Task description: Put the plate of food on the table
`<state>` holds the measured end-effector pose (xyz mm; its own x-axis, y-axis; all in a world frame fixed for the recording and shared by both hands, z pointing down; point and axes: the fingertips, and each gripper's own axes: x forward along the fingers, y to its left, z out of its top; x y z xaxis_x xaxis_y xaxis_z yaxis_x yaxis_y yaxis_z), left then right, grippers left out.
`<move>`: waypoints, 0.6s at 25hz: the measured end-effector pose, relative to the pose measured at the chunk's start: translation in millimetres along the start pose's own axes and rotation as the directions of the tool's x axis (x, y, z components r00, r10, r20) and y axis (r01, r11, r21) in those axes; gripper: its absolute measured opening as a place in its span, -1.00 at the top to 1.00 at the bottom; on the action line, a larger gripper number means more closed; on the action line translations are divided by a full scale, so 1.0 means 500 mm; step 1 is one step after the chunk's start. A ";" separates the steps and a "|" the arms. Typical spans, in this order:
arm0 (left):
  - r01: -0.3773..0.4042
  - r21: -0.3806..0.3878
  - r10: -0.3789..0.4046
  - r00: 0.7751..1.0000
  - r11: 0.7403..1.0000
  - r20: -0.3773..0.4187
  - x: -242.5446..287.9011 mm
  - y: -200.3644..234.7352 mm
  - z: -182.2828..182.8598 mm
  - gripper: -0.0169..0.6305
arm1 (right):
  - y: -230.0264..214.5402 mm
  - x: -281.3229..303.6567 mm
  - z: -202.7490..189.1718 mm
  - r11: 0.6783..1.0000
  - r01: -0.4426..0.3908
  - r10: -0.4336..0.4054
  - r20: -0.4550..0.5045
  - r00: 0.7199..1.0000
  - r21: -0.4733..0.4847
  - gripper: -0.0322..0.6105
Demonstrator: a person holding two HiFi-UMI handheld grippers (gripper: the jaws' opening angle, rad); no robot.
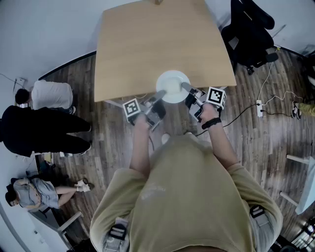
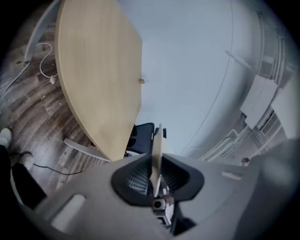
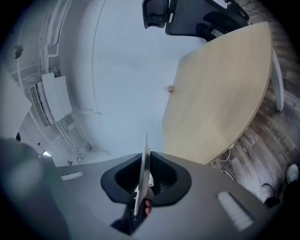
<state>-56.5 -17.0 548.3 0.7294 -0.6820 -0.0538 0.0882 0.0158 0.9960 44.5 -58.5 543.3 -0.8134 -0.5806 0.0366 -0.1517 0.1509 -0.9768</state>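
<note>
A round white plate hangs over the near edge of the light wooden table, held between both grippers. My left gripper is shut on the plate's left rim, my right gripper on its right rim. In the left gripper view the plate shows edge-on between the jaws of the left gripper. The right gripper view shows the plate the same way inside the right gripper, with a small red bit beside the rim. From above, the plate's top looks plain white.
A black office chair stands at the table's far right corner. A power strip with cables lies on the wood floor to the right. Several people sit or stand at the left. A small object sits at the table's far edge.
</note>
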 end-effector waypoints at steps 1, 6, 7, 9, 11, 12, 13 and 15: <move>0.001 -0.001 -0.001 1.000 1.000 0.002 -0.005 -0.001 0.005 0.80 | -0.001 0.005 -0.004 1.000 0.006 -0.006 0.001 1.000 -0.004 0.79; 0.010 -0.015 -0.010 1.000 1.000 0.012 -0.035 -0.008 0.021 0.79 | 0.006 0.030 -0.029 1.000 0.011 -0.011 0.002 1.000 0.002 0.79; 0.013 -0.021 -0.013 1.000 1.000 0.013 -0.044 -0.010 0.021 0.79 | 0.007 0.034 -0.037 1.000 0.013 -0.013 0.001 1.000 0.004 0.79; 0.017 -0.028 -0.016 1.000 0.999 0.016 -0.063 -0.012 0.024 0.79 | 0.009 0.044 -0.053 1.000 0.016 -0.016 -0.002 1.000 -0.004 0.79; 0.017 -0.027 -0.016 1.000 0.999 0.018 -0.079 -0.011 0.030 0.79 | 0.012 0.055 -0.064 1.000 0.014 -0.014 -0.007 1.000 -0.022 0.79; 0.015 -0.025 -0.014 1.000 1.000 0.018 -0.084 -0.010 0.033 0.79 | 0.013 0.060 -0.067 1.000 0.011 -0.011 -0.005 1.000 -0.021 0.79; 0.012 -0.025 -0.012 1.000 1.000 0.019 -0.088 -0.007 0.036 0.80 | 0.013 0.065 -0.069 1.000 0.004 -0.004 0.000 1.000 -0.016 0.78; 0.013 -0.036 -0.012 1.000 0.999 0.027 -0.098 -0.001 0.043 0.81 | 0.016 0.076 -0.076 1.000 -0.019 0.019 0.018 1.000 -0.003 0.76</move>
<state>-106.7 0.7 551.8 0.7095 -0.7019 -0.0633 0.1215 0.0333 0.9920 -9.0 -49.0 545.0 -0.8060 -0.5917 0.0141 -0.1377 0.1643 -0.9768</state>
